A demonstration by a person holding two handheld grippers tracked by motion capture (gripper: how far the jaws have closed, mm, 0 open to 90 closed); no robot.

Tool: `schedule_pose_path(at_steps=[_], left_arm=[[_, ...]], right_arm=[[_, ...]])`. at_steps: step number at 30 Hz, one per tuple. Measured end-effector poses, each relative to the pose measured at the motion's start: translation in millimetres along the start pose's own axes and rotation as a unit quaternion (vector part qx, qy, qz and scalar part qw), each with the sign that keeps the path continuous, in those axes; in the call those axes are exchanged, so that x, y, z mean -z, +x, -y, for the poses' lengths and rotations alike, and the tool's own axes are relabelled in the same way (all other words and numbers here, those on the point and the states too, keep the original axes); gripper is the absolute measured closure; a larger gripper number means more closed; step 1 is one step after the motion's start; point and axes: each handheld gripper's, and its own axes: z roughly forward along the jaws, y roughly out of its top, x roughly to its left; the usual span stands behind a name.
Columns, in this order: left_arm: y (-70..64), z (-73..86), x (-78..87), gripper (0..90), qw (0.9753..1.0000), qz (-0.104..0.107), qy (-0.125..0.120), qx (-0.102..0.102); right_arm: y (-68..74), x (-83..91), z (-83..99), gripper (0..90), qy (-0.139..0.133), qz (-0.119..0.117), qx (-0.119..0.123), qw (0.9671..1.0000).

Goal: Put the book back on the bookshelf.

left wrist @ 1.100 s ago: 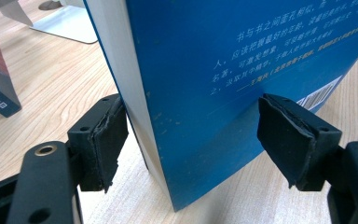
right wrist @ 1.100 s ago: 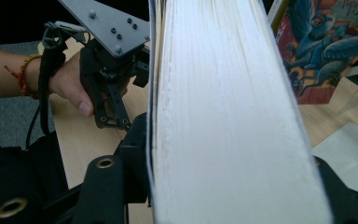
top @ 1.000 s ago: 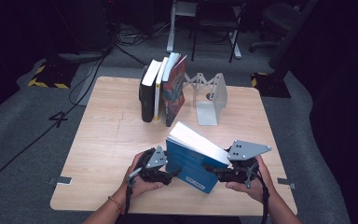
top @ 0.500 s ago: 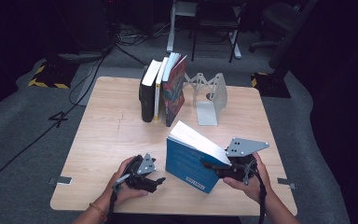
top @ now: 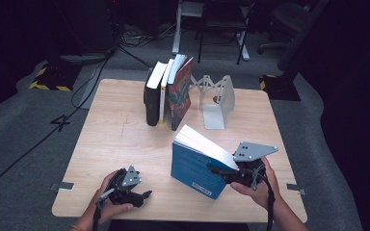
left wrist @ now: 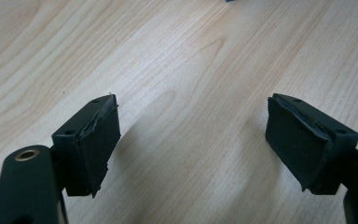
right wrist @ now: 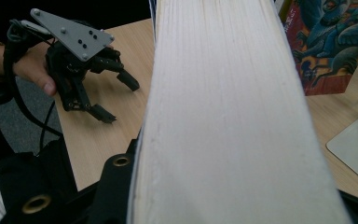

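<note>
- Now that the left gripper (top: 142, 195) has let go and drawn back to the near left corner of the table (top: 120, 139), the blue book (top: 195, 168) rests in one grip alone — a second ago both grippers flanked it.
- In the left gripper view its jaws stand wide apart over bare wood, with nothing between them.
- The right gripper (top: 221, 172) holds the book by its right edge; in the right gripper view the pale page block (right wrist: 228, 121) runs up between the jaws, so it is clamped on the book.
- The book stands tilted near the front of the table, its cover facing the person and its pages up, well apart from the row of books (top: 168, 91) leaning at the far side and the grey bookend (top: 219, 101) beside them.
- My judgement: the handover is done, and the book now looks ready to be carried toward the row — with one grip on a heavy book, it could sag or twist on the way.
</note>
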Motion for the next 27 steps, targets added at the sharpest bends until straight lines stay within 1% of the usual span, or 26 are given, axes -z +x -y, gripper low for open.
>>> schedule_pose_path(at_steps=[2, 9, 16, 19, 27], left_arm=[[0.2, 1.0, 0.2, 18.0, 1.0000, 0.000, -0.001, 0.006], [0.8, 0.7, 0.1, 16.9, 1.0000, -0.002, 0.001, 0.006], [1.6, 0.6, -0.5, 16.3, 1.0000, 0.002, 0.000, 0.006], [2.0, 0.5, -0.5, 16.2, 1.0000, 0.003, 0.000, 0.005], [2.3, 0.5, -0.5, 16.1, 1.0000, 0.004, 0.000, 0.004]], right_arm=[[0.0, 0.1, 0.0, 60.1, 0.000, 0.000, 0.000, 1.0000], [-1.4, 0.2, -0.2, 60.4, 0.000, -0.002, -0.001, 1.0000], [-8.2, 1.7, -1.3, 60.6, 0.003, -0.003, -0.007, 1.0000], [-10.8, 4.3, -3.4, 60.7, 0.006, 0.002, -0.011, 0.9999], [-13.0, 16.8, -8.3, 60.8, 0.014, 0.022, -0.004, 0.9997]])
